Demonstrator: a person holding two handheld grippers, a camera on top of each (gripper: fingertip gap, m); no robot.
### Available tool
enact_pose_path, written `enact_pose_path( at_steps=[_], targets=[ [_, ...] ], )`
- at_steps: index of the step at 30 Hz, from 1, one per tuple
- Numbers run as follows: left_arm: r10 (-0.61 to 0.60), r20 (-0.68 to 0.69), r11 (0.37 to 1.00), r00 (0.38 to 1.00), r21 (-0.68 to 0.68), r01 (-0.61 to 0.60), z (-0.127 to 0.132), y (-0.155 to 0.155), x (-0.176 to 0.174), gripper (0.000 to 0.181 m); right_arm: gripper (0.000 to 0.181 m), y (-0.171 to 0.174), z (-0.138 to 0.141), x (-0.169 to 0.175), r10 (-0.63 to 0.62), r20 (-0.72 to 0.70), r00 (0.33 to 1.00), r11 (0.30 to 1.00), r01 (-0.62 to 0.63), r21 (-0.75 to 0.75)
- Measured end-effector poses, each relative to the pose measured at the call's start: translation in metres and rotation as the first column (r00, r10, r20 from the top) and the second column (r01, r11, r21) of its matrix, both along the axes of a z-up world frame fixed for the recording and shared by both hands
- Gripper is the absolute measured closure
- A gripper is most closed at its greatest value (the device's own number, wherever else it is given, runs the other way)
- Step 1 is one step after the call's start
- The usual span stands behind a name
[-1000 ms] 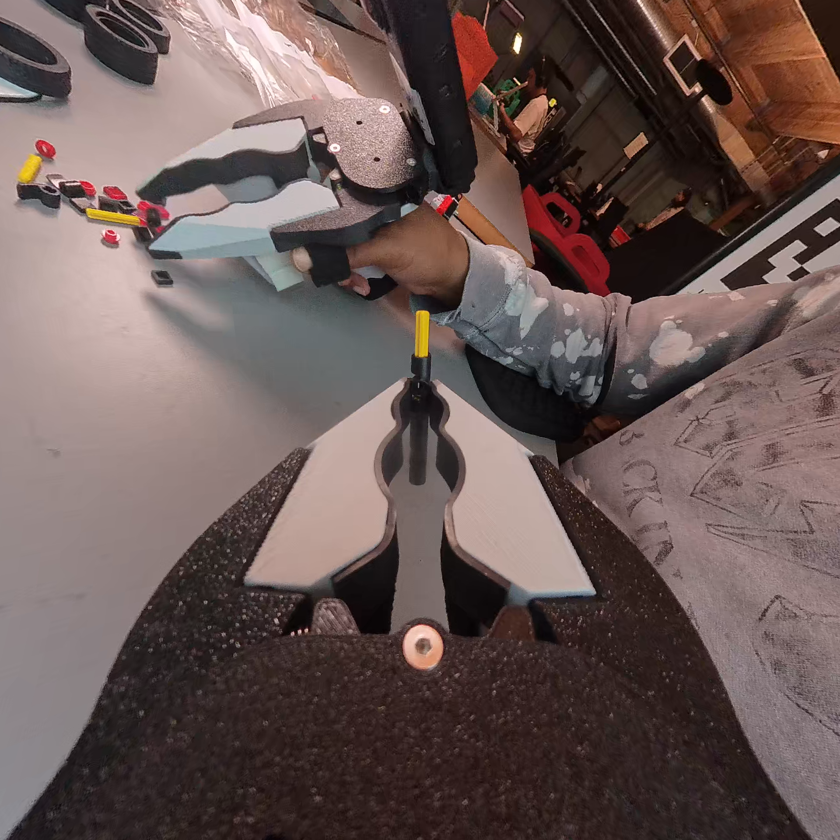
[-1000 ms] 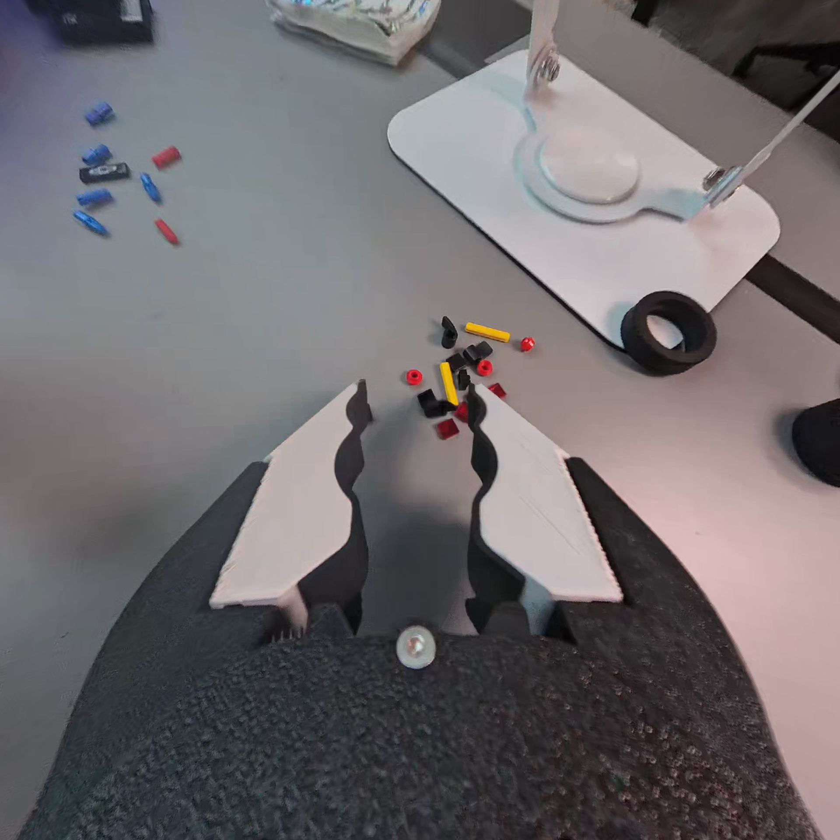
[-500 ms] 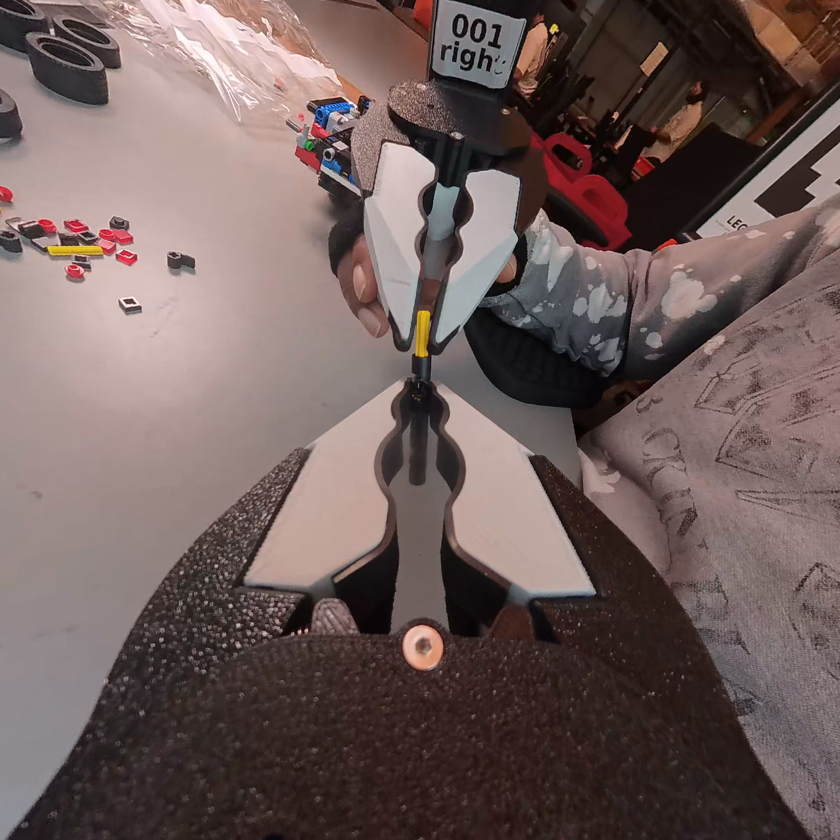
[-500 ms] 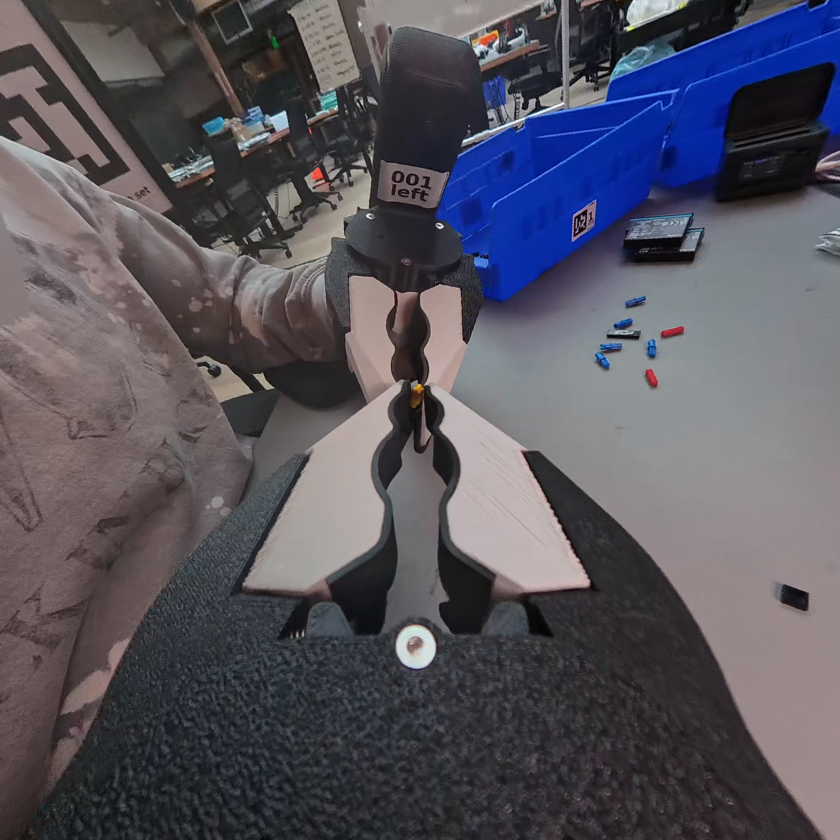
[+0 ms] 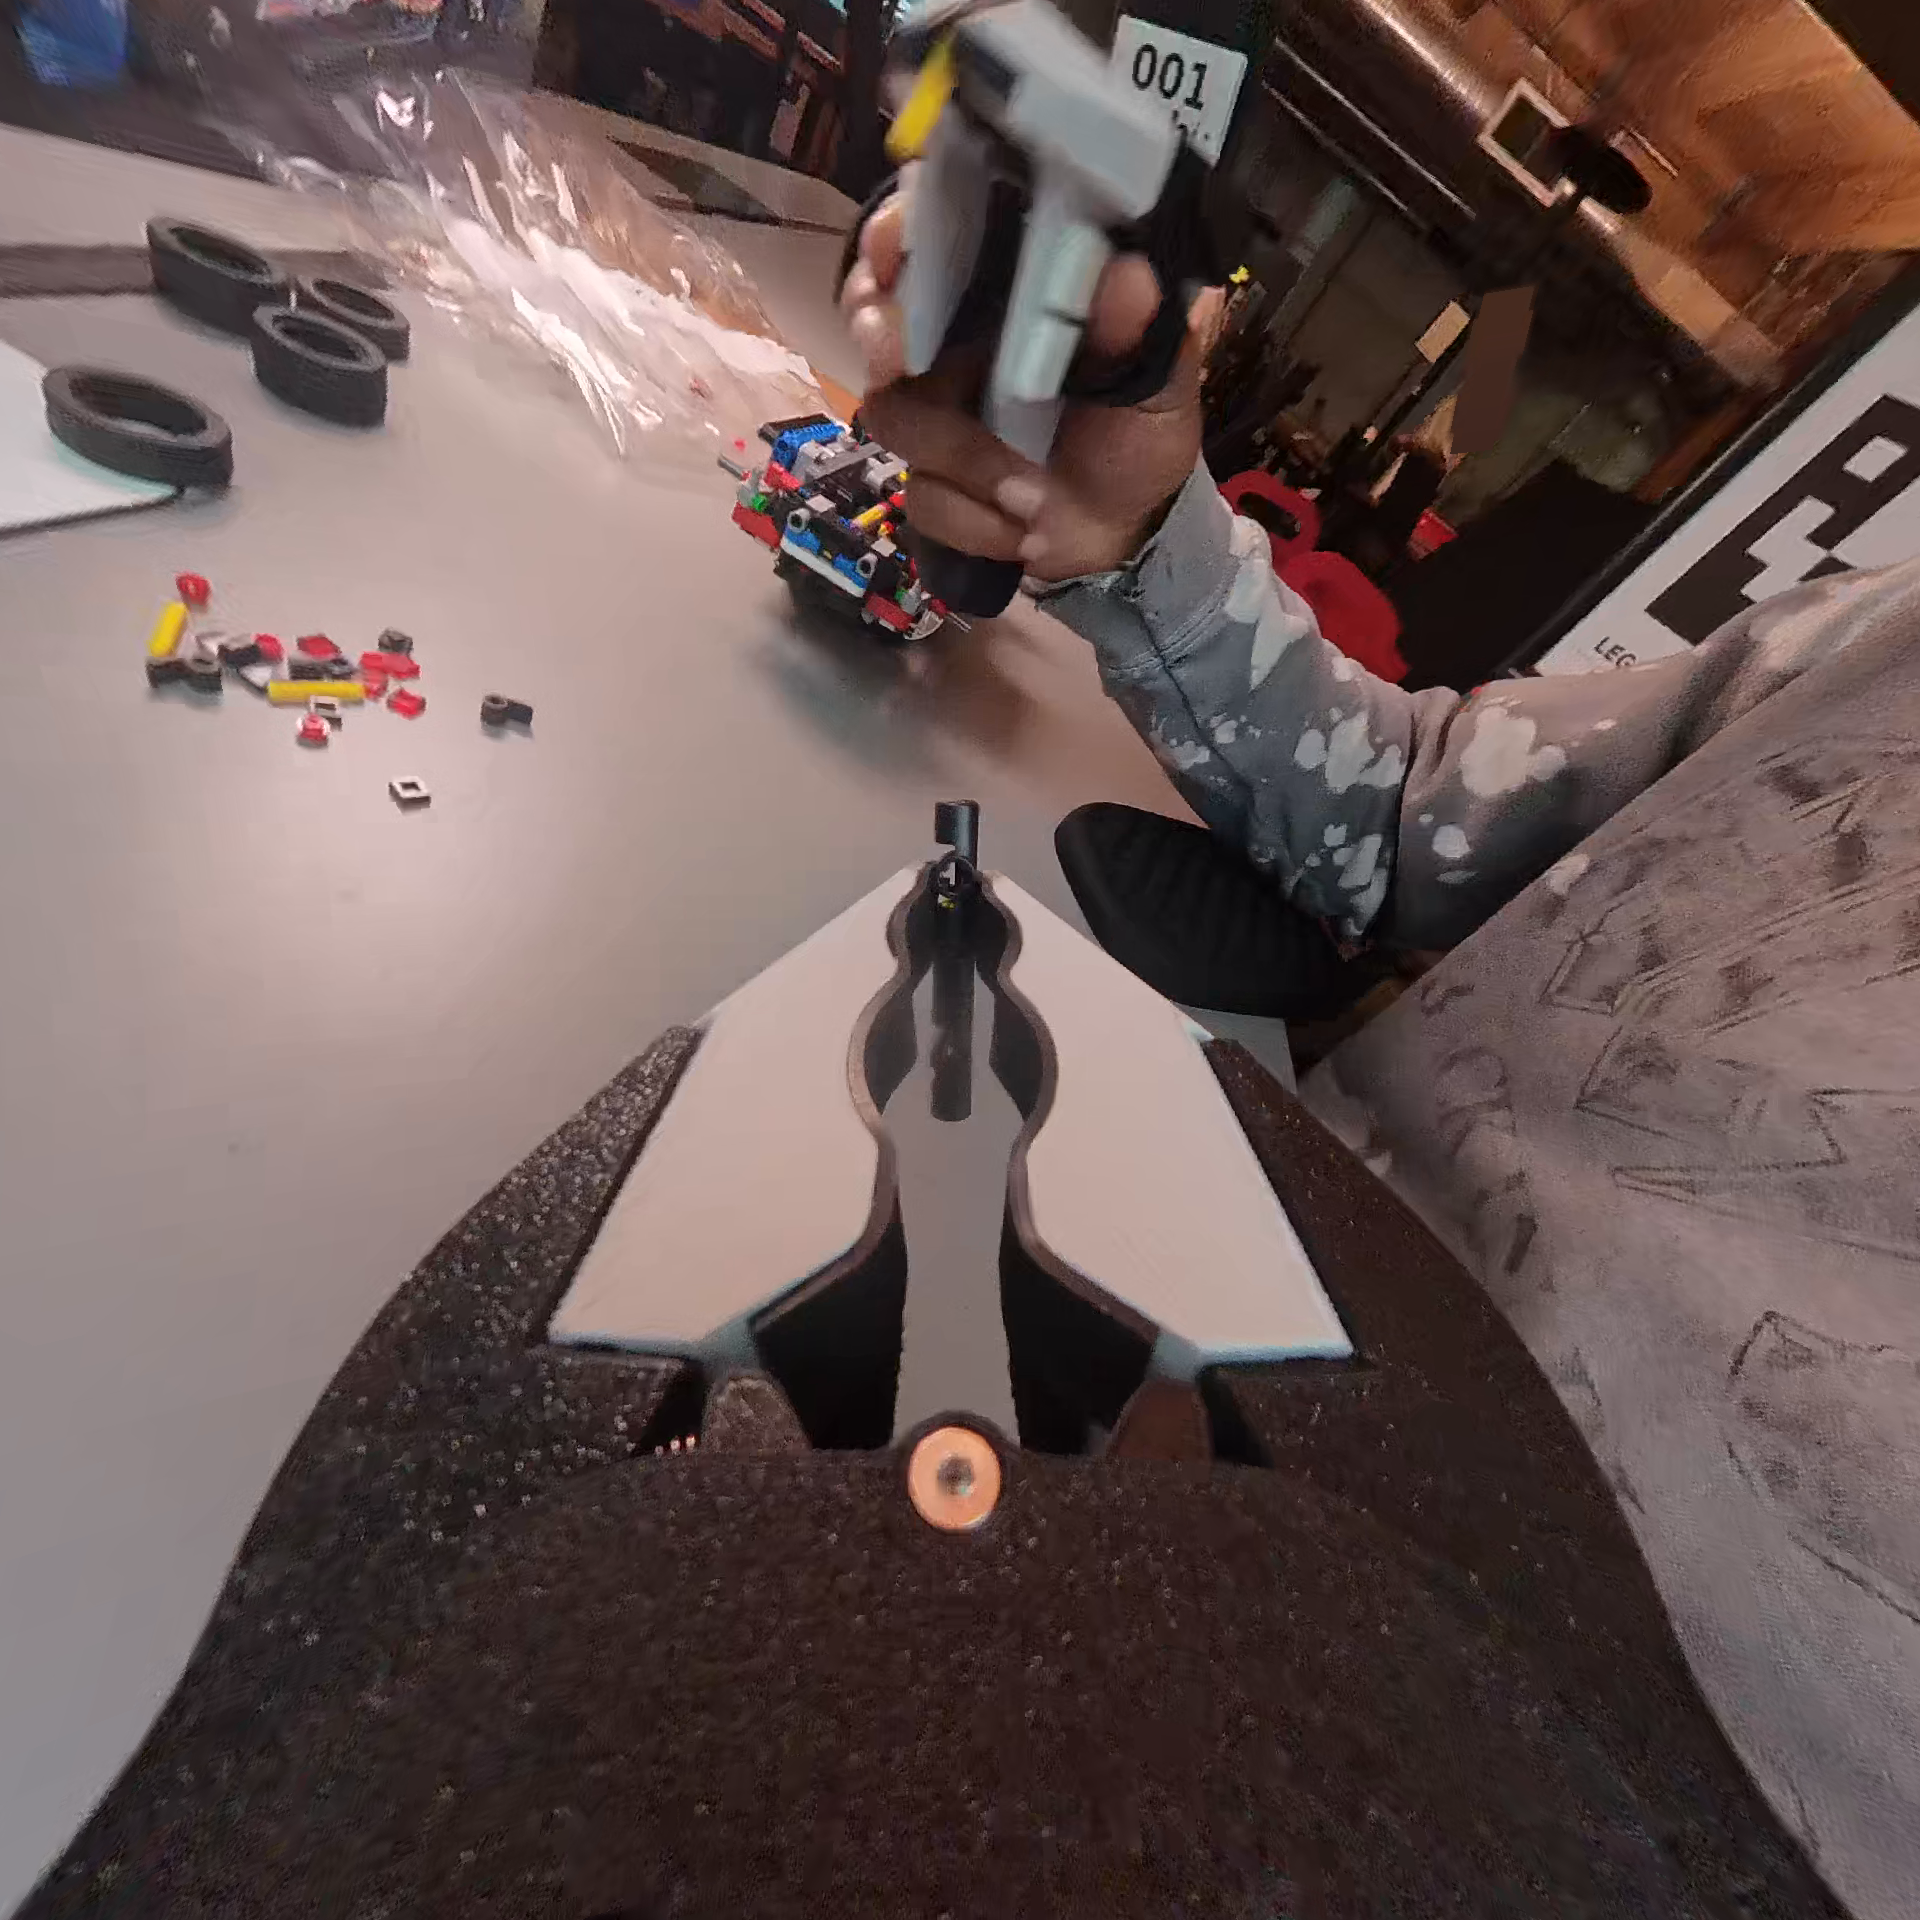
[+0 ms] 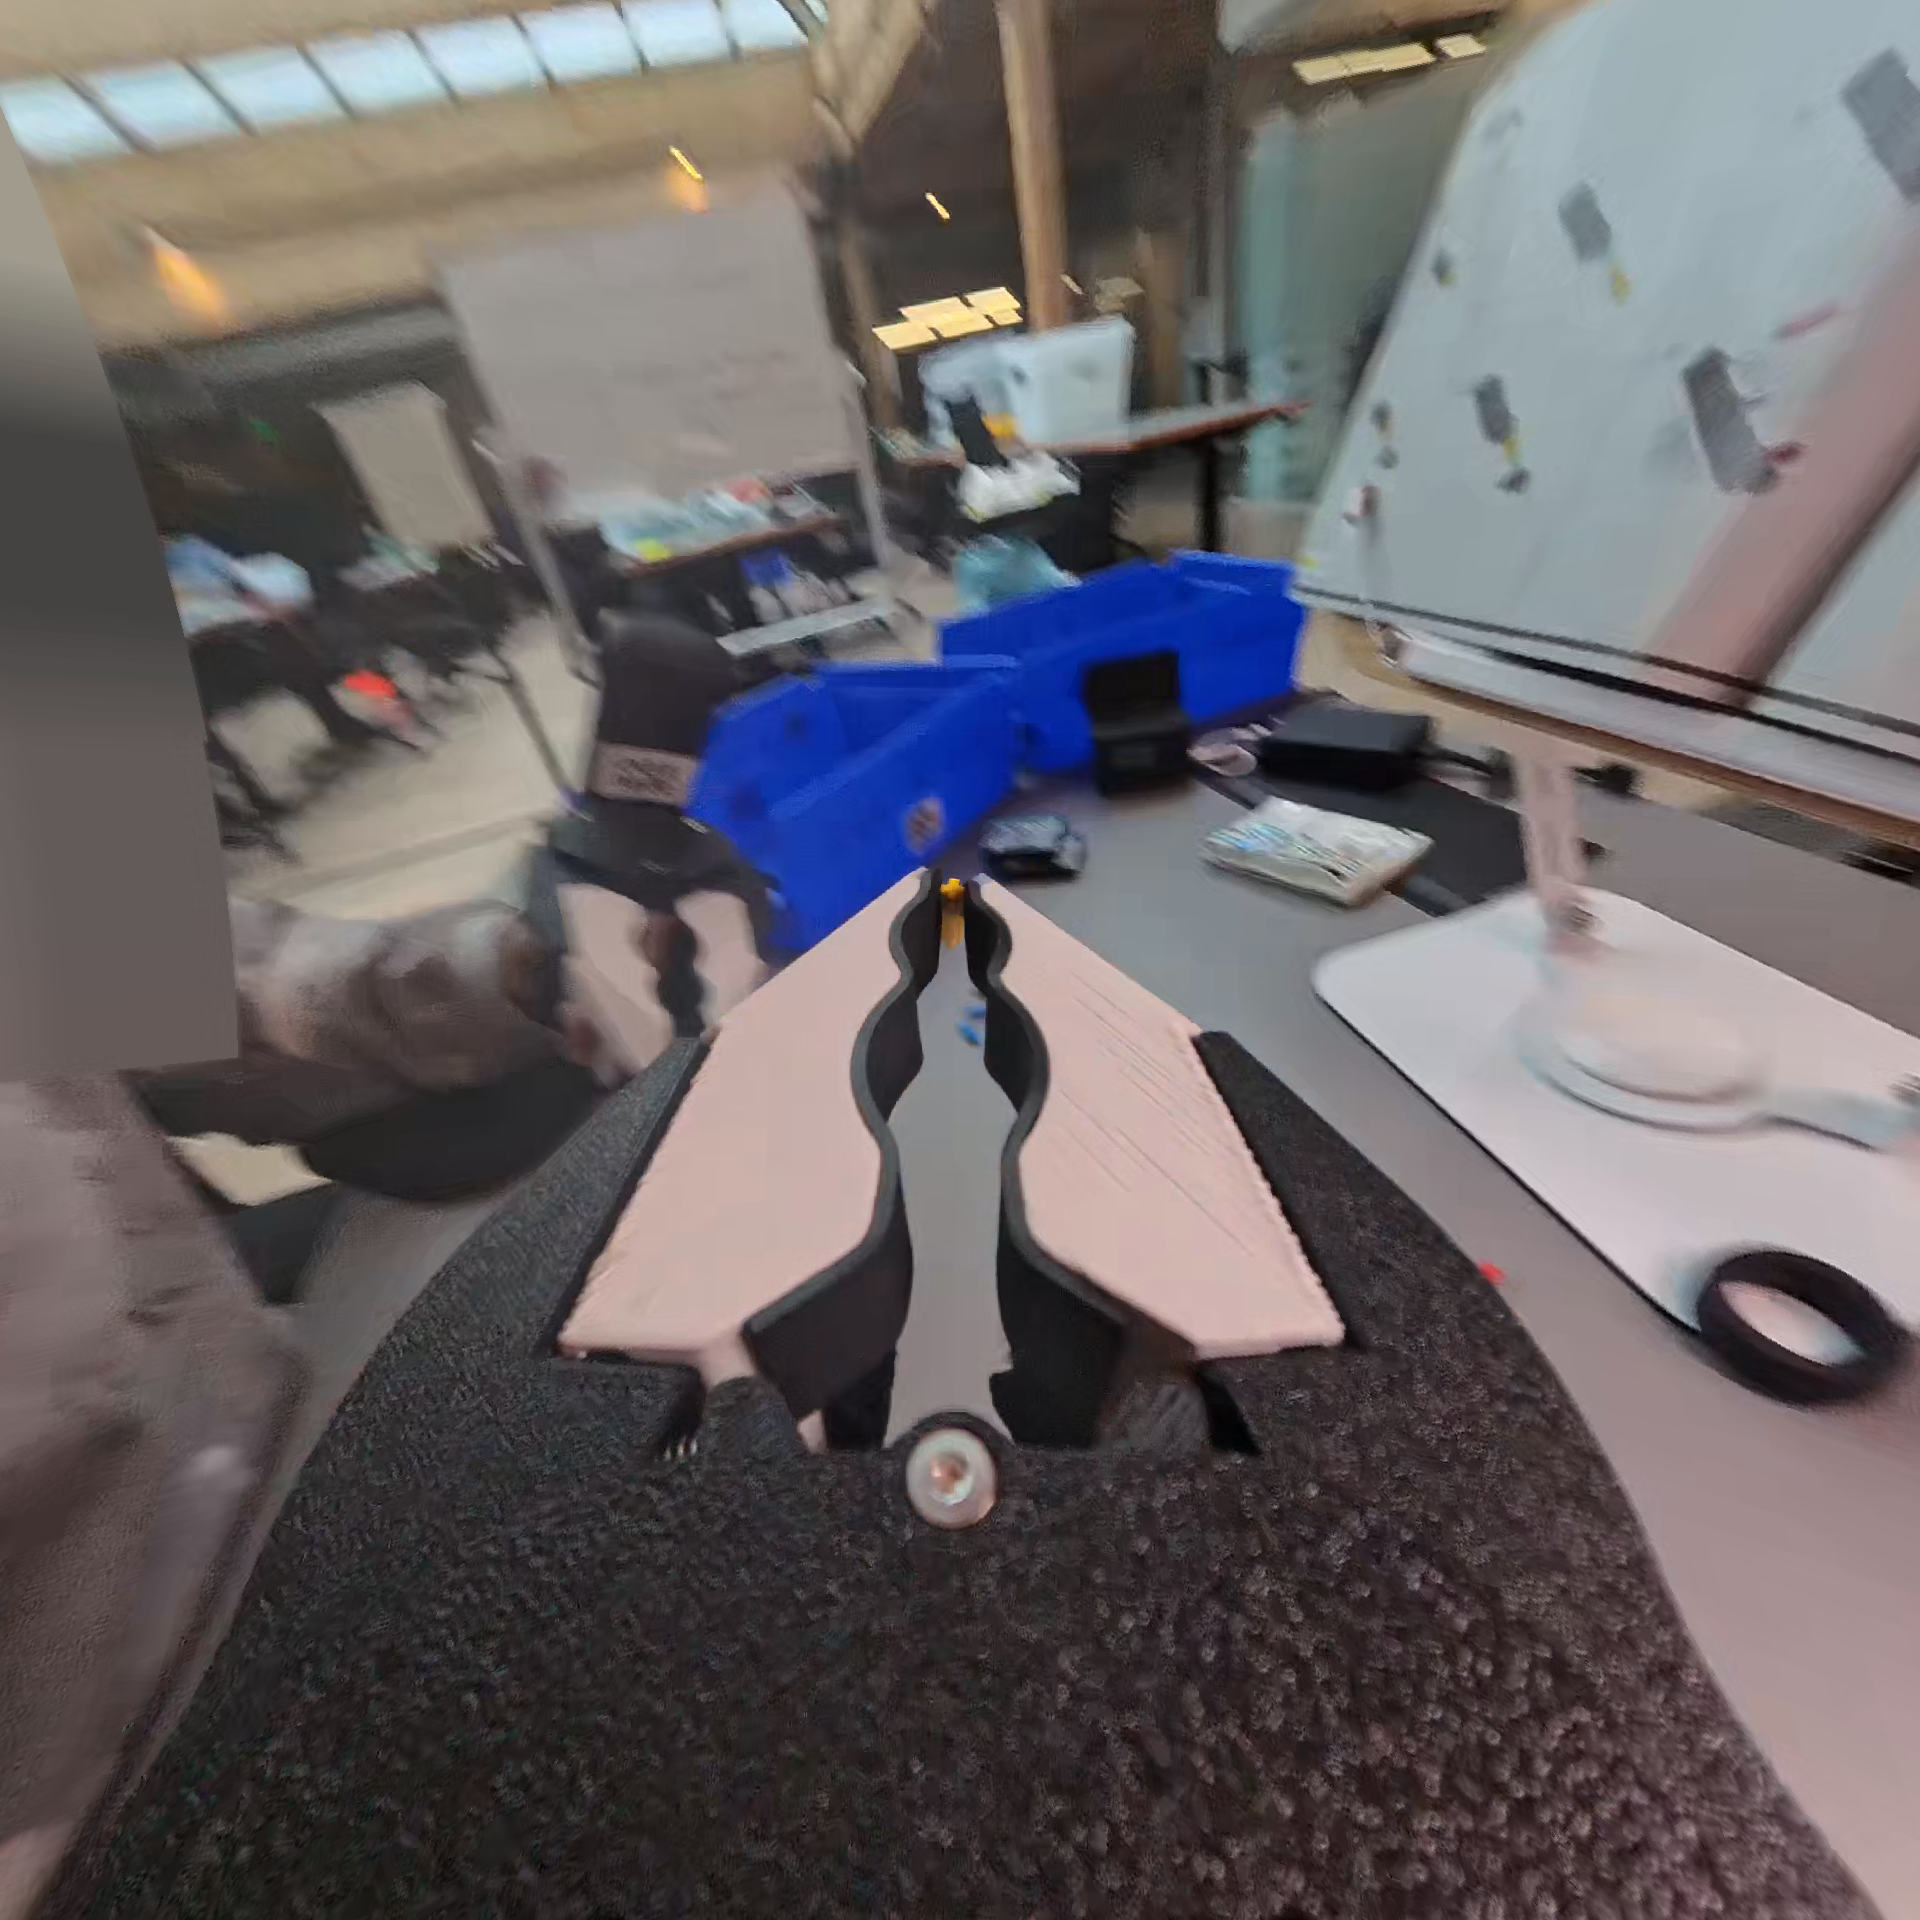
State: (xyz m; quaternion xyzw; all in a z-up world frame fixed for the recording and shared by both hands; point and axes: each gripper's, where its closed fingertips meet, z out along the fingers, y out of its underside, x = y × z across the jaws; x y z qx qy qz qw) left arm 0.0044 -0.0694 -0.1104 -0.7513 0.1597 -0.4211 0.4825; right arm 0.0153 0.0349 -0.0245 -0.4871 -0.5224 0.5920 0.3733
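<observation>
My left gripper (image 5: 956,878) is shut on a black rod-like brick piece (image 5: 954,831) whose end sticks out past the fingertips, above the grey table (image 5: 312,987). My right gripper (image 6: 951,894) is shut on a small yellow pin (image 6: 951,891) held at the tips. In the left wrist view the right gripper (image 5: 935,94) is raised high at the top, blurred, with the yellow pin (image 5: 920,99) in it. A small built brick vehicle (image 5: 842,540) stands on the table beyond my left gripper.
A pile of loose red, yellow and black bricks (image 5: 291,665) lies at the left. Black tyres (image 5: 312,343) and clear plastic bags (image 5: 582,281) lie behind. The right wrist view shows blue bins (image 6: 935,727), a white stand base (image 6: 1558,1091) and a tyre (image 6: 1803,1340). A person's sleeve (image 5: 1299,727) crosses the right. There is about 15 centimetres between the tips of the two grippers.
The right gripper closed on the yellow pin that stuck out of the black piece, pulled it off and swung up and away. My left gripper still holds the black piece.
</observation>
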Motion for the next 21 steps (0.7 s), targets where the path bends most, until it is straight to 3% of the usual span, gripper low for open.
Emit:
enact_pose_path(
  at_steps=[3,7,10,13,15,18,21],
  targets=[
    [0.003,-0.027,0.999,1.0,-0.049,-0.005,-0.011,0.006,0.002,0.177,0.177,0.034,-0.062,-0.034,-0.237,0.22,0.946,0.953,0.182,0.242],
    [0.008,-0.028,0.994,1.0,-0.111,-0.011,-0.031,0.002,0.006,0.177,0.177,0.081,-0.138,-0.057,-0.437,0.402,0.804,0.864,0.252,0.436],
    [0.007,-0.043,0.994,0.999,-0.108,-0.012,-0.033,0.002,0.007,0.177,0.177,0.089,-0.167,-0.055,-0.456,0.494,0.74,0.854,0.208,0.477],
    [0.009,-0.038,0.994,0.999,-0.113,-0.013,-0.034,0.004,0.006,0.177,0.169,0.087,-0.169,-0.051,-0.461,0.487,0.742,0.844,0.196,0.5],
    [0.011,-0.033,0.994,0.999,-0.109,-0.014,-0.033,0.004,0.006,0.177,0.157,0.078,-0.152,-0.051,-0.421,0.444,0.791,0.862,0.196,0.468],
    [0.003,-0.031,0.996,1.0,-0.092,-0.006,-0.031,0.003,0.007,0.176,0.152,0.025,-0.103,-0.047,-0.181,0.306,0.935,0.946,0.08,0.315],
    [-0.007,-0.026,0.997,1.0,-0.075,0.005,-0.028,0.002,0.009,0.176,0.148,-0.001,-0.086,-0.033,-0.099,0.28,0.955,0.968,0.027,0.249]
  ],
)
